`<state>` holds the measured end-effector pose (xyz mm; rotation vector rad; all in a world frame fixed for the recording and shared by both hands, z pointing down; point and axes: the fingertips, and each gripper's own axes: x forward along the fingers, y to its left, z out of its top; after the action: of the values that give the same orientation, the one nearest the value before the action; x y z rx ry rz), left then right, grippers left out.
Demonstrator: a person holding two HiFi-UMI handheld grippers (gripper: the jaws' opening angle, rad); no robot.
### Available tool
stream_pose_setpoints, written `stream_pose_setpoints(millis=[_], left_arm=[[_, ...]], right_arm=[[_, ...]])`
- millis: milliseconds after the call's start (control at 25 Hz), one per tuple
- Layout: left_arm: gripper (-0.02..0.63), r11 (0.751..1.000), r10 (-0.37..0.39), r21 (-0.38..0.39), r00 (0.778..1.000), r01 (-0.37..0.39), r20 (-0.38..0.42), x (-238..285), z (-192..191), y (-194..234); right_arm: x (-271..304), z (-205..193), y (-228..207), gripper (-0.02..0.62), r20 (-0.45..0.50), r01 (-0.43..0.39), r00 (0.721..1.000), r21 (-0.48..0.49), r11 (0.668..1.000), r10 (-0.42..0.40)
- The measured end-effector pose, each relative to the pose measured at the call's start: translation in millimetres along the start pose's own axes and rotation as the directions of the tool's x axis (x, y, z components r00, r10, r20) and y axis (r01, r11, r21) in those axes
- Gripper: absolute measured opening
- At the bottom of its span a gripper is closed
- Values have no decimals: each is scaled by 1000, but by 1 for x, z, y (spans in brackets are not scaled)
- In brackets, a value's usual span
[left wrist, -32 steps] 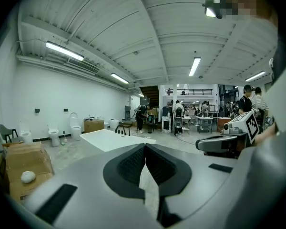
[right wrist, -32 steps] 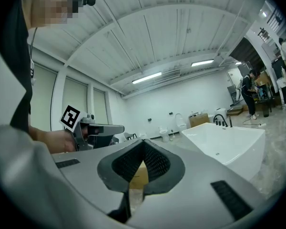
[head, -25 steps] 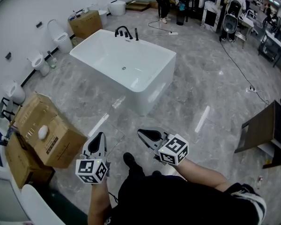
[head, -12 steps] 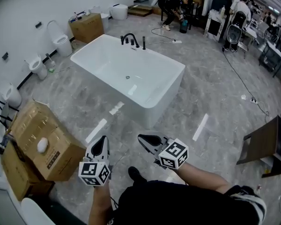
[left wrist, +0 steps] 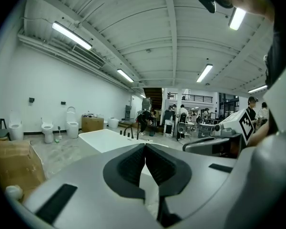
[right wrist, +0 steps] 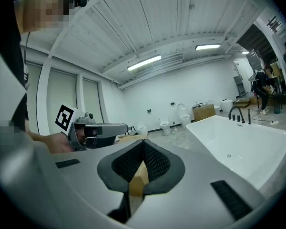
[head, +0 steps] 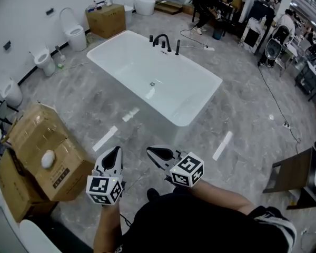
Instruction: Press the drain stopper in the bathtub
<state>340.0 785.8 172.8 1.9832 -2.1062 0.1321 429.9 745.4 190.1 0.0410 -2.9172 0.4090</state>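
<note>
Drain stopper (head: 152, 84) sits in the bottom of the white bathtub (head: 197, 100), well ahead of you. Your left gripper (head: 114, 152) and right gripper (head: 154, 152) hang near your body, both fingers pressed together, holding nothing.

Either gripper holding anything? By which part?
Nothing is held. The left gripper and right gripper both have their jaws closed tip to tip, empty, well short of the bathtub.

The person holds both grippers low in front of the body, with bare forearms. The left gripper (head: 115, 153) points forward, its jaws closed together and nothing between them. The right gripper (head: 151, 152) lies just beside it, turned a little leftward, jaws also closed and empty
</note>
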Motion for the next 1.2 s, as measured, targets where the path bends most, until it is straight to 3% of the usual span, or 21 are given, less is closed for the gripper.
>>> stream_pose_setpoints(millis=[160,440,680,960,1200], left_arm=[[15,999,29,-29,999,-29,-16,5,-3,29],[15,996,75,-35,996,-76,-45,50,0,79],[15,995,99,-15,993,-100,-60,133,21,122],[15,996,89,-5,992,-90,-91,270,52,158],[15,996,88,-10,988,-90,-125,349,66,176]], right_arm=[[30,-7,-4,14,-42,-37,998,5,999,37],[79,7,-63,14,-39,-39,998,33,999,40],[121,32,-166,14,-28,-16,999,46,999,18],[176,72,-292,14,-35,-21,999,57,998,23],[203,83,-361,14,-60,-32,997,101,994,39]])
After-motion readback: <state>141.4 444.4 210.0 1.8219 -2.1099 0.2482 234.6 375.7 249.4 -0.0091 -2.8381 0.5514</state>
